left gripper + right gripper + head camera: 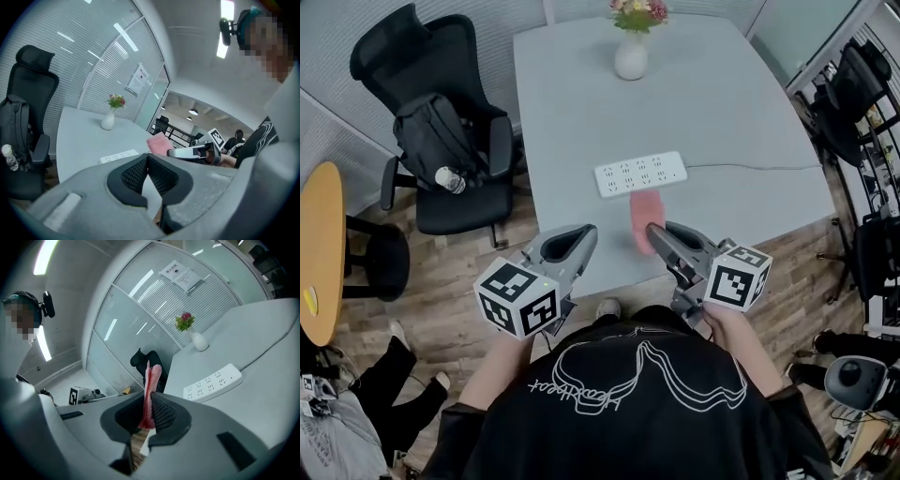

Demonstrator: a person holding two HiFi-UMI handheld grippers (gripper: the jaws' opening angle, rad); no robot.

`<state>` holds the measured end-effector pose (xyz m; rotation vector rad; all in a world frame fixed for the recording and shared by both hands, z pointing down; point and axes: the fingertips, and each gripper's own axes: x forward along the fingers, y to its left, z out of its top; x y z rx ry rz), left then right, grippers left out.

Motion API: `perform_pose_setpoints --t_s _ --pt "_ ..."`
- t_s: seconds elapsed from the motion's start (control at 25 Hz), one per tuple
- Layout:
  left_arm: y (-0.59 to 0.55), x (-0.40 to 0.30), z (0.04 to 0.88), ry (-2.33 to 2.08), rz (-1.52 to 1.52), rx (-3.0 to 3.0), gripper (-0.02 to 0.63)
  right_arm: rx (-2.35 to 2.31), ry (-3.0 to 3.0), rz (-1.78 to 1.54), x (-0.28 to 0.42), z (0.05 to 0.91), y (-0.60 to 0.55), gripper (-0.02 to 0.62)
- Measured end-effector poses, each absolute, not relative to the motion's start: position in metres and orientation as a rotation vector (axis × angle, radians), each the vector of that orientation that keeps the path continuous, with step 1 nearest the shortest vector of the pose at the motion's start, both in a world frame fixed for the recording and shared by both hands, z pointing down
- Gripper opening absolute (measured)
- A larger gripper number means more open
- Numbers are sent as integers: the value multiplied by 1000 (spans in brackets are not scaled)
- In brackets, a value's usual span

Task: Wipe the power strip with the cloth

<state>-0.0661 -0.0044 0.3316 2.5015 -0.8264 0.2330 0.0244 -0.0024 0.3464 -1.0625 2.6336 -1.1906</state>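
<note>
R gripper is clamped on the pink cloth. The cloth sticks out past the jaws, over the near edge of the white table. L gripper is just left of it, jaws together w/ nothing in them. The power strip lies flat on the table, just beyond the cloth. A vase w/ flowers stands at the far end.

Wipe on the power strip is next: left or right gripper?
Right. The right gripper is shut on the pink cloth, which hangs just short of the power strip. The left gripper has its jaws together on nothing.
</note>
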Motion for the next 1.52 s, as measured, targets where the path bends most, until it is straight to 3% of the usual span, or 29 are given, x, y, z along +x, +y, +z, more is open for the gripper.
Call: perform_pose_setpoints --t_s 1.52 --pt "-120 -99 433 -967 345 2249 12 -1216 2754 -1458 -22 471 -144 33"
